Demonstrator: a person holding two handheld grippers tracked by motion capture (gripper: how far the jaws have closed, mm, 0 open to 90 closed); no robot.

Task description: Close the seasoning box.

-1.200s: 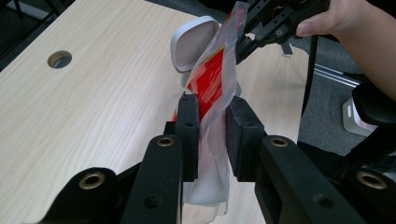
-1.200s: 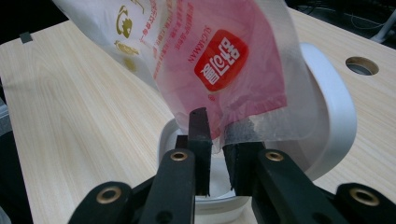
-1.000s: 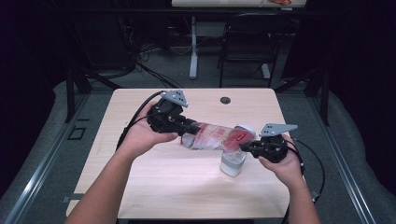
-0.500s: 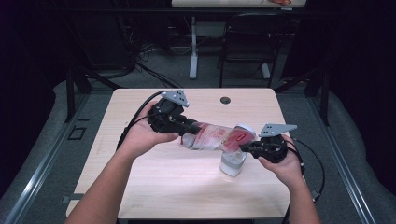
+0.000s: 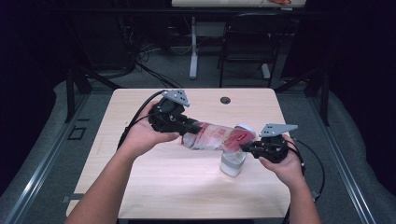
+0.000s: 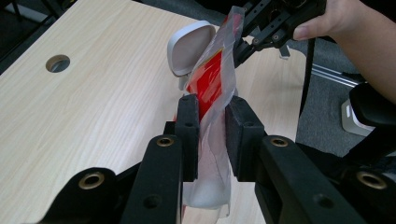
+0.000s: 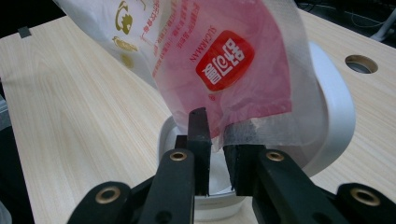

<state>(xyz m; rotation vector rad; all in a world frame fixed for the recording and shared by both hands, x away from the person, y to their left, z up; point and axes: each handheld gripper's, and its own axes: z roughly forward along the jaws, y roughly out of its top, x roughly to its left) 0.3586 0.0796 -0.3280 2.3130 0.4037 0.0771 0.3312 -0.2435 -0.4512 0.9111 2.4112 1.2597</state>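
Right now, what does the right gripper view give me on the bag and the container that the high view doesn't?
The right gripper view shows the bag's print close up, a red logo patch and gold marks, and its lower edge pinched between the right gripper's black pads, over the open white container.

The high view shows the whole layout: the bag stretched between the left gripper and the right gripper, above the container on the table.

Both show the bag, the container with its lid up, and the table's round hole.

Both tools are matte black: the left tool [image 5: 184, 125] and right tool [image 5: 247, 147] each carry a grey three-cornered plate, brass-ringed screw holes, square pads, trailing black cables. Forearms bare, no sleeves.
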